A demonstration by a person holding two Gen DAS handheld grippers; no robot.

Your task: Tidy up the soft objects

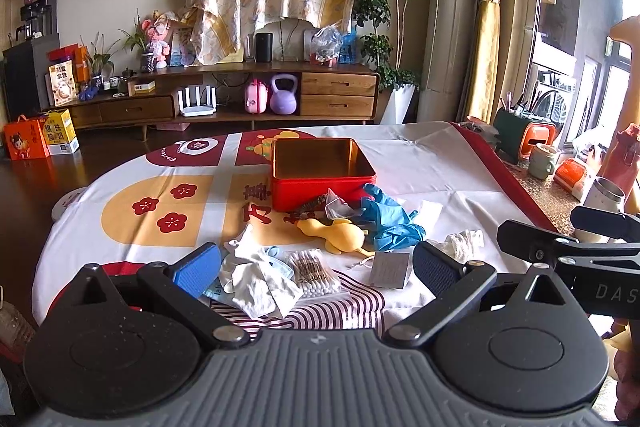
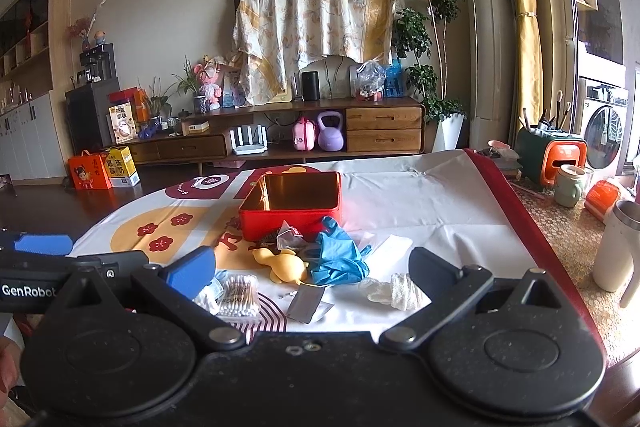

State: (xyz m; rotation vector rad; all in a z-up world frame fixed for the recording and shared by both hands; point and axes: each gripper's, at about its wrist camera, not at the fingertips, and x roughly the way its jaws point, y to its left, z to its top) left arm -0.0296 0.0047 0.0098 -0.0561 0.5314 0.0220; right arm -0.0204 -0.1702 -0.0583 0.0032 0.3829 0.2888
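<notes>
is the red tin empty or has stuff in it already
Empty. The red tin has no lid on, and both views show only its bare gold inner walls and floor; the soft items all lie on the tablecloth outside it.

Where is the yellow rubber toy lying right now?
The yellow rubber toy lies on the tablecloth in front of the red tin, just left of the blue gloves, in both wrist views.

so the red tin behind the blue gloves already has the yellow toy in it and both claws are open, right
Not quite: the red tin is empty. The yellow toy lies on the tablecloth in front of it, beside the blue gloves, as the left wrist view shows. Both claws, left and right, are open.
</notes>
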